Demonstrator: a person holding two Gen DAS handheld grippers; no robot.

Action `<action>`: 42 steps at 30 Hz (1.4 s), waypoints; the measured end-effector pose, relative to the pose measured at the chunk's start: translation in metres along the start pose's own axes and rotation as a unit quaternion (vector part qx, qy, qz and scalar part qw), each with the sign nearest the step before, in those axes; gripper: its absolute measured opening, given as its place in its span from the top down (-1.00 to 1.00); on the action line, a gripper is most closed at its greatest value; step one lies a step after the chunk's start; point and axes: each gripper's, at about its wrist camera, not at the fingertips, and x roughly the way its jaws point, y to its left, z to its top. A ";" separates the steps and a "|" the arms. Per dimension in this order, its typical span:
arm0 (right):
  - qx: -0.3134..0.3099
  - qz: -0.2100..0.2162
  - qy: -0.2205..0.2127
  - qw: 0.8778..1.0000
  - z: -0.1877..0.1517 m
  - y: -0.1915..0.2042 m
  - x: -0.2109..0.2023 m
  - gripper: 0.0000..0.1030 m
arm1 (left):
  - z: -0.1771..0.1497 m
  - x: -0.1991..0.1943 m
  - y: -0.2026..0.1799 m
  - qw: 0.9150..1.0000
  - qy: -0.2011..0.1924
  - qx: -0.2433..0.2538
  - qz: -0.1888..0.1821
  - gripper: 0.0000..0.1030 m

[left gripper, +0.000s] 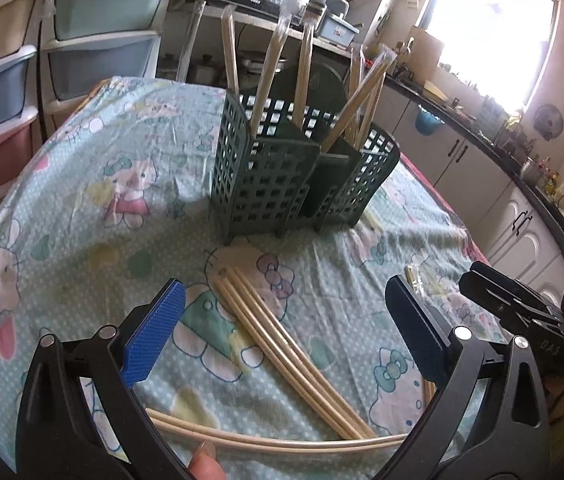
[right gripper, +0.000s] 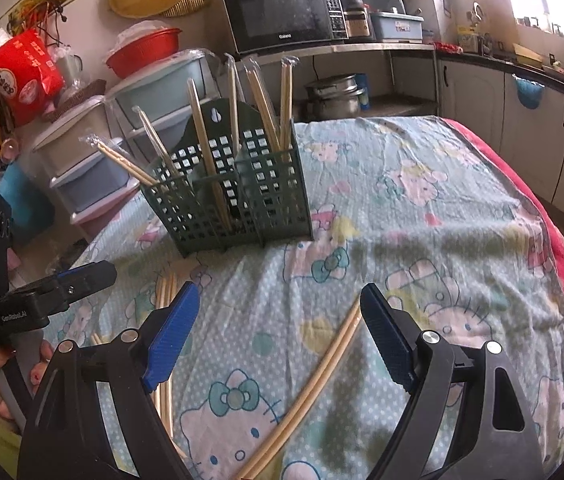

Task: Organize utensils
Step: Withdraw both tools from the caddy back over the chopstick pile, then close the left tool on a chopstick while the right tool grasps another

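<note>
A dark green slotted utensil holder (left gripper: 278,172) (right gripper: 234,196) stands on the cartoon-print tablecloth with several wrapped chopstick pairs standing in it. Loose chopsticks (left gripper: 282,344) lie on the cloth between the fingers of my left gripper (left gripper: 282,320), which is open and empty above them. Another pair (left gripper: 282,438) lies crosswise near the bottom edge. My right gripper (right gripper: 278,328) is open and empty, with a chopstick pair (right gripper: 314,384) lying on the cloth between its fingers. More chopsticks (right gripper: 166,308) lie by its left finger. The other gripper shows at each view's side (left gripper: 522,312) (right gripper: 42,300).
The tablecloth (right gripper: 422,208) covers the table, with a red edge at the right. Plastic drawer units (left gripper: 10,92) stand to the left. A microwave (right gripper: 282,16) and pots sit on a shelf behind. Kitchen counters and cabinets (left gripper: 482,168) run along the right.
</note>
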 end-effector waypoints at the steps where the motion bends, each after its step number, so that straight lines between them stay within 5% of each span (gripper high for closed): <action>1: 0.001 -0.001 0.002 1.000 -0.001 -0.001 0.001 -0.55 | -0.002 0.002 0.001 1.000 0.003 -0.001 -0.001 -0.79; 7: 0.012 -0.016 0.024 1.000 -0.007 -0.008 0.009 -0.55 | -0.010 0.012 0.004 1.000 0.020 -0.006 -0.001 -0.61; 18: 0.020 -0.029 0.045 0.998 -0.011 -0.015 0.020 -0.44 | -0.020 0.030 0.013 0.998 0.057 -0.031 -0.009 0.25; 42: 0.029 -0.038 0.062 0.997 -0.007 -0.025 0.038 -0.32 | -0.005 0.066 0.048 0.992 0.094 -0.074 0.045 0.49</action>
